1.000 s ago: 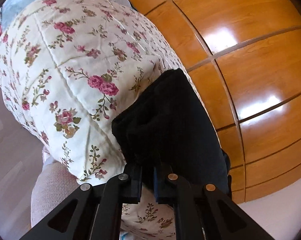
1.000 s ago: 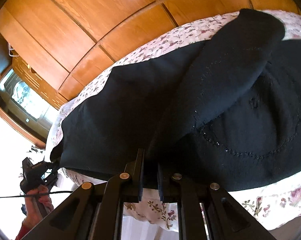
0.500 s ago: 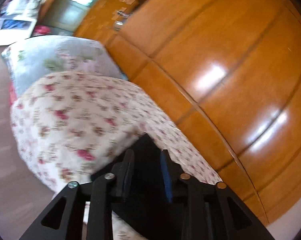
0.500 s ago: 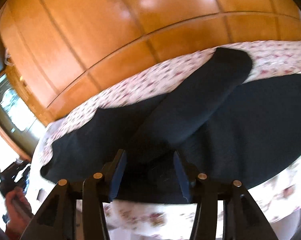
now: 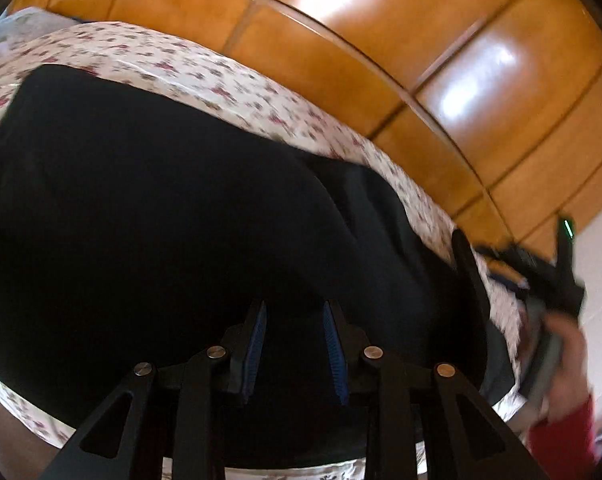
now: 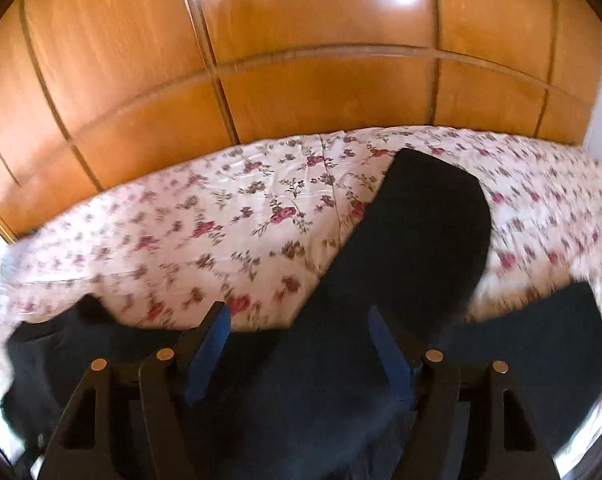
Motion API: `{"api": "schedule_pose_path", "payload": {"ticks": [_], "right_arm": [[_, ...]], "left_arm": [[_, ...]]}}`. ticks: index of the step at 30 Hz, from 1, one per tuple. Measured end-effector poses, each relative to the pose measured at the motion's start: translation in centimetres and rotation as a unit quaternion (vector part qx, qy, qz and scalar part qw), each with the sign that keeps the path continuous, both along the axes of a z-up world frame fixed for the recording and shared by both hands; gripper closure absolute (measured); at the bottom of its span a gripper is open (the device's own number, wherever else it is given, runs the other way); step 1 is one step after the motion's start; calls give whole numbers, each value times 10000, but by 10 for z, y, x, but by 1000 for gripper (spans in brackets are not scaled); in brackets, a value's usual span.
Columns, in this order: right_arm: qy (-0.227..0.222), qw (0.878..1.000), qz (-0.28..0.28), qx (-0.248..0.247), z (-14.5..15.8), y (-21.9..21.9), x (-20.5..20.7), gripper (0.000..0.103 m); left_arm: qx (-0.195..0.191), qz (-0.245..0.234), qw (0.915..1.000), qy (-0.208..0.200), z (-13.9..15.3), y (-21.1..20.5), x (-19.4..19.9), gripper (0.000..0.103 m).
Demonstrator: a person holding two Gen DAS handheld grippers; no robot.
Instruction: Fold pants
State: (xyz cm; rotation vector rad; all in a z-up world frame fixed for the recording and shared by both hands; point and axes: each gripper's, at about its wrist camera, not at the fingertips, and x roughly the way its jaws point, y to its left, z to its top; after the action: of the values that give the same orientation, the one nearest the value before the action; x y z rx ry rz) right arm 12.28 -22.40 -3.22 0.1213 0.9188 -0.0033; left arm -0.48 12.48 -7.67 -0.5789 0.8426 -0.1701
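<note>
Wood panelling (image 6: pixel 301 60), glossy and orange-brown, rises behind the far edge of the bed in both views. Floral quilt (image 6: pixel 205 232), white with pink roses, covers that bed, which serves as the landmark. Black pants (image 5: pixel 161 220) lie spread flat on the quilt; in the right wrist view one leg (image 6: pixel 425 232) lies doubled back up across the quilt toward the panelling, while the rest runs along the bed's near edge. The right gripper (image 6: pixel 299 344) hangs over the near edge above the fabric, its blue-padded jaws wide and opening, nothing pinched between them. The left gripper (image 5: pixel 295 346) hovers over the pants with a narrow gap, gripping nothing. A hand (image 5: pixel 561 364) in a red sleeve (image 5: pixel 561 436) holds the other tool at the bed's right end.
</note>
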Motion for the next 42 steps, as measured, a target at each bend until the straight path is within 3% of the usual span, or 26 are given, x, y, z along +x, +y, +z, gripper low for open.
{"api": "schedule_pose_path", "payload": {"ticks": [2, 6, 8, 11, 13, 15, 19, 22, 25, 28, 30, 32, 35, 37, 41, 42], "right_arm": [[302, 9989, -59, -343, -15, 5, 19, 31], [885, 9872, -334, -1281, -46, -2, 40, 31], [919, 9854, -413, -1374, -53, -17, 37, 33], [708, 9926, -482, -863, -47, -47, 19, 59], [495, 9970, -439, -402, -37, -63, 2, 88], [253, 9981, -561, -59, -25, -81, -24, 94], [-330, 9944, -842, 553, -7, -113, -77, 95], [-823, 9829, -1121, 1206, -4, -137, -128, 95], [-1010, 9670, -1533, 1767, -18, -157, -166, 95], [-926, 9457, -1914, 2459, -48, -176, -195, 95], [-850, 9323, -1951, 2926, -69, -185, -207, 95], [-1033, 9282, -1839, 3064, -71, -187, -212, 95], [-1242, 9338, -1719, 2881, -60, -189, -214, 80], [-1412, 9285, -1824, 2911, -54, -200, -210, 49], [-1443, 9032, -2427, 3234, -58, -240, -200, 46], [-1399, 8924, -2562, 3442, -63, -252, -196, 50]], "left_arm": [[137, -23, 9999, -24, 2, -5, -4, 74], [-21, -78, 10000, -24, -2, 0, -8, 73], [-101, -116, 9999, -39, -3, 3, -10, 73], [-117, -98, 9999, -28, -1, 4, -14, 73], [-69, -85, 9999, -39, 0, 3, -13, 73], [-17, -84, 9999, -64, -3, 0, -9, 73], [-44, -81, 9999, -85, -2, 1, -13, 73], [-21, -96, 9999, -94, -3, 1, -13, 73], [41, -94, 9999, -111, -3, -1, -13, 73], [112, -91, 9998, -118, -2, -3, -13, 73], [154, -95, 9998, -105, -1, -5, -13, 73], [176, -97, 9998, -83, 0, -5, -14, 73], [218, -92, 9997, -71, 3, -9, -13, 73], [277, -76, 9996, -74, 5, -11, -13, 73], [247, -74, 9996, -104, 7, -19, -13, 73], [229, -98, 9996, -117, 7, -20, -13, 73]]}}
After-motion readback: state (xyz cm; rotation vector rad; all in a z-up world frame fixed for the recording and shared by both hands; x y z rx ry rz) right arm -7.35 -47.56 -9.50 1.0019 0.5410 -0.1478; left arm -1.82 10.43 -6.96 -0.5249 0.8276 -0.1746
